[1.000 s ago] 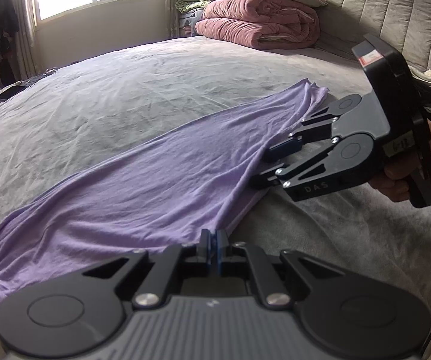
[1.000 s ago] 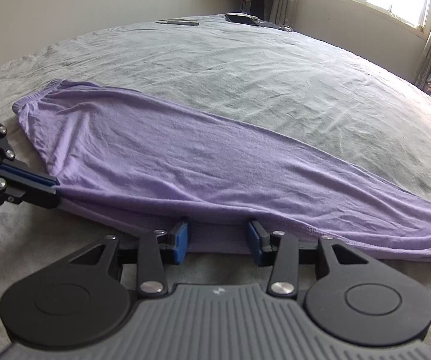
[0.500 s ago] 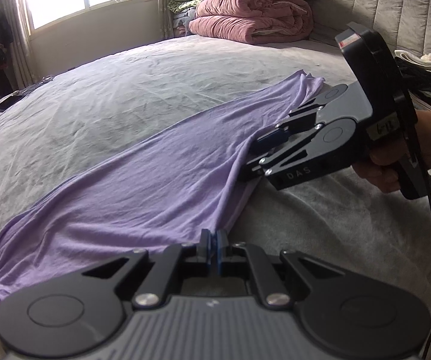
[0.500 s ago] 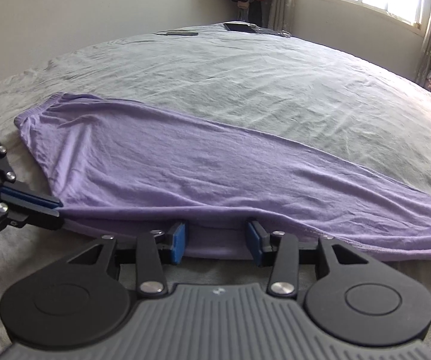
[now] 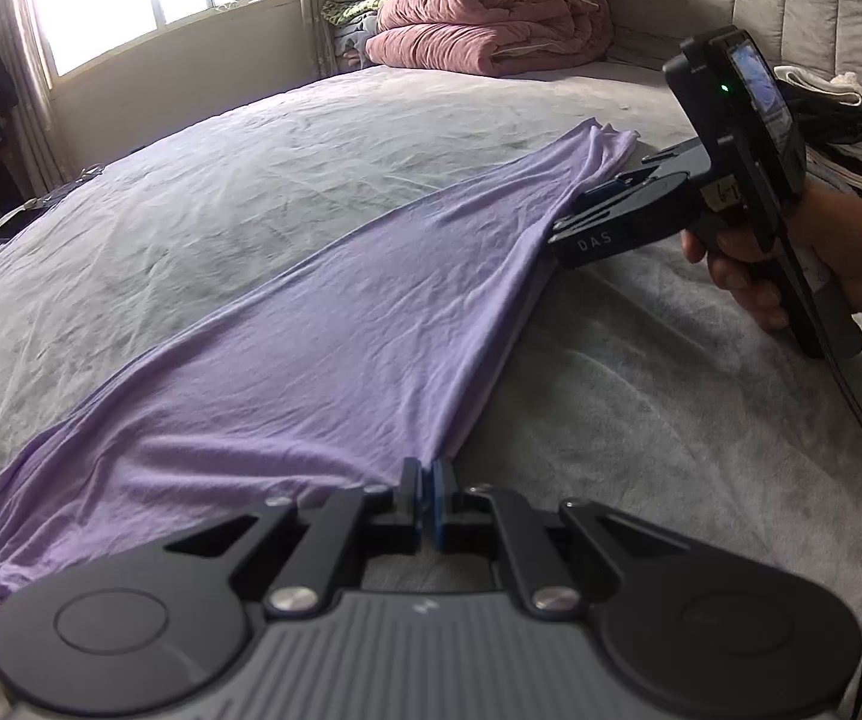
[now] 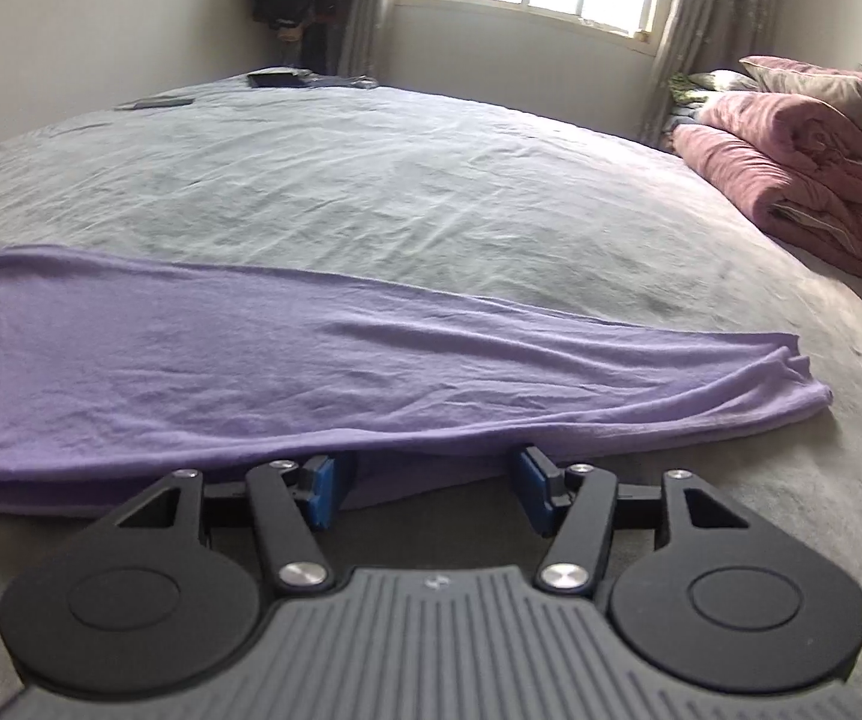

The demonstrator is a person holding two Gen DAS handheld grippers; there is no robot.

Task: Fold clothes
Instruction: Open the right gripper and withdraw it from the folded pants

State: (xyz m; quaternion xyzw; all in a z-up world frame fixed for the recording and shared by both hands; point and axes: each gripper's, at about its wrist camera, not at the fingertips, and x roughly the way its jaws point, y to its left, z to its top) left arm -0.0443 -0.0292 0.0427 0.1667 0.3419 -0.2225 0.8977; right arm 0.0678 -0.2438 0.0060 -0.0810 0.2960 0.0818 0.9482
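Note:
A long purple garment [image 5: 335, 324] lies stretched across the grey bed [image 5: 287, 144]; it also shows in the right wrist view [image 6: 311, 360]. My left gripper [image 5: 429, 501] is shut on the garment's near edge, close to the waistband end. My right gripper [image 6: 425, 483] is open, its blue pads [image 6: 324, 489] at the garment's near edge, with cloth draped over the gap between them. In the left wrist view the right gripper [image 5: 557, 237] sits at the garment's edge nearer the narrow end.
Folded pink quilts and pillows [image 5: 485, 24] are stacked at the head of the bed. A pile of clothes [image 5: 845, 126] lies by the quilted headboard. Dark flat items [image 6: 278, 79] rest at the bed's far edge near the window.
My right gripper has slid along the garment's edge toward the narrow end and turned. The left gripper keeps its grip in the same place.

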